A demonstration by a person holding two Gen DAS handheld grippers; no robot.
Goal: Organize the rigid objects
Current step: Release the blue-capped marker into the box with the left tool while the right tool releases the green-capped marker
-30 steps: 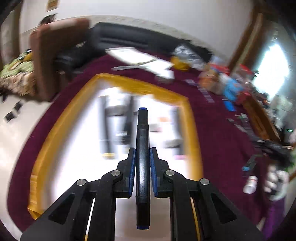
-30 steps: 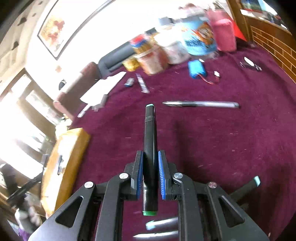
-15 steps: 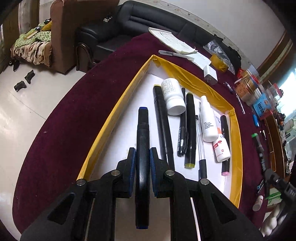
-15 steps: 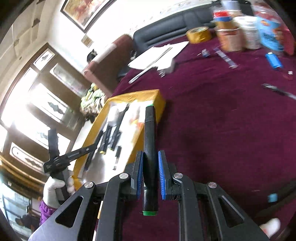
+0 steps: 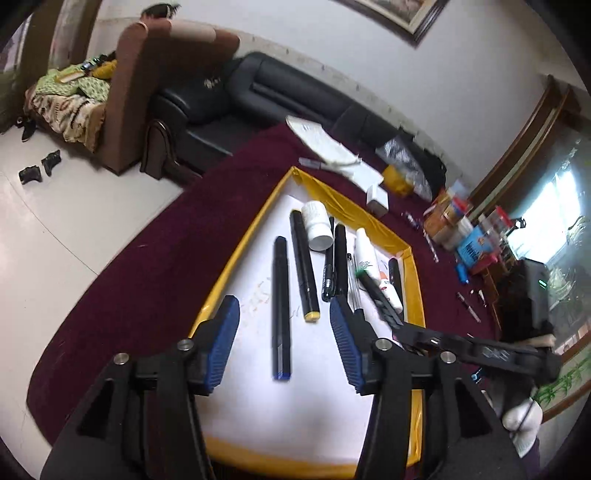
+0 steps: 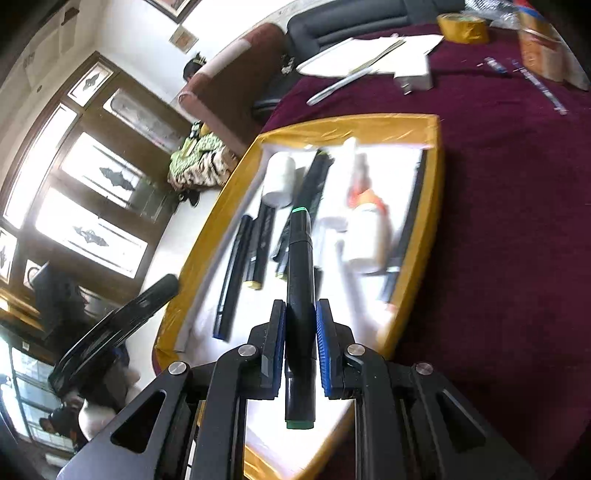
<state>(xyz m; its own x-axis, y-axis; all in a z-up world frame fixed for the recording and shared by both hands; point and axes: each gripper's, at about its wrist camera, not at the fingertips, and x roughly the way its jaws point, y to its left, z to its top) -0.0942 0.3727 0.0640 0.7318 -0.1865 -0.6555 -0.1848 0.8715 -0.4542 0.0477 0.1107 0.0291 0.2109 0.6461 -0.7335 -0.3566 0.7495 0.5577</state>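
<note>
A yellow-rimmed tray (image 5: 236, 258) with a white floor lies on the maroon table. My left gripper (image 5: 284, 328) is open above it, and a black marker with blue ends (image 5: 280, 306) lies loose on the tray floor between the jaws. Beside it lie a yellow-tipped marker (image 5: 303, 269), more pens and white bottles (image 5: 317, 225). My right gripper (image 6: 300, 339) is shut on a black marker with green ends (image 6: 301, 288), held above the tray (image 6: 436, 206). It shows from the left wrist (image 5: 373, 291) coming in over the tray's right side.
On the maroon cloth (image 5: 147, 280) behind the tray lie papers (image 5: 325, 147), a tape roll (image 6: 463, 27), a white adapter (image 6: 413, 79), a silver pen (image 6: 340, 86) and jars (image 5: 450, 218). A black sofa (image 5: 258, 99) and brown armchair stand beyond the table edge.
My left gripper opened and let the blue-ended marker down onto the tray floor. My right gripper carried the green-ended marker from over the cloth to above the tray.
</note>
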